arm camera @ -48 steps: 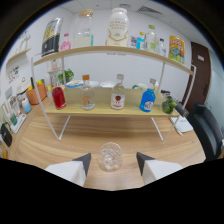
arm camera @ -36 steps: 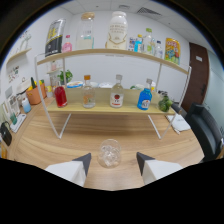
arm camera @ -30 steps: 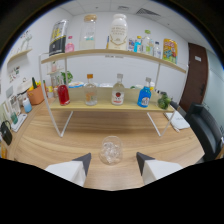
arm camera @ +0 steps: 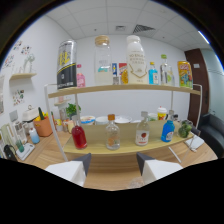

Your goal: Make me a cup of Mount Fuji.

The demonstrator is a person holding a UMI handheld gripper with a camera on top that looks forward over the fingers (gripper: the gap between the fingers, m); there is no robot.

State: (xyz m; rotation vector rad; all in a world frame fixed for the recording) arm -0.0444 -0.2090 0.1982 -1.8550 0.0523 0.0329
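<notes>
The gripper (arm camera: 111,161) has its two fingers spread wide, holding and touching nothing. Low between them, a clear glass (arm camera: 134,184) barely shows on the wooden table (arm camera: 107,176). Beyond the fingers stands a two-tier shelf (arm camera: 125,89). Its lower board carries a red bottle (arm camera: 78,136), a clear bottle (arm camera: 112,135), a red-labelled bottle (arm camera: 142,132) and a blue bottle (arm camera: 167,130). No label writing is readable.

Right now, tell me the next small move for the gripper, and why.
Probably ease forward toward the lower shelf. The gripper is open and holds nothing, and the red bottle, clear bottle and blue bottle all stand on that shelf, well beyond the fingers. Which bottle the drink needs first, I cannot tell.
</notes>
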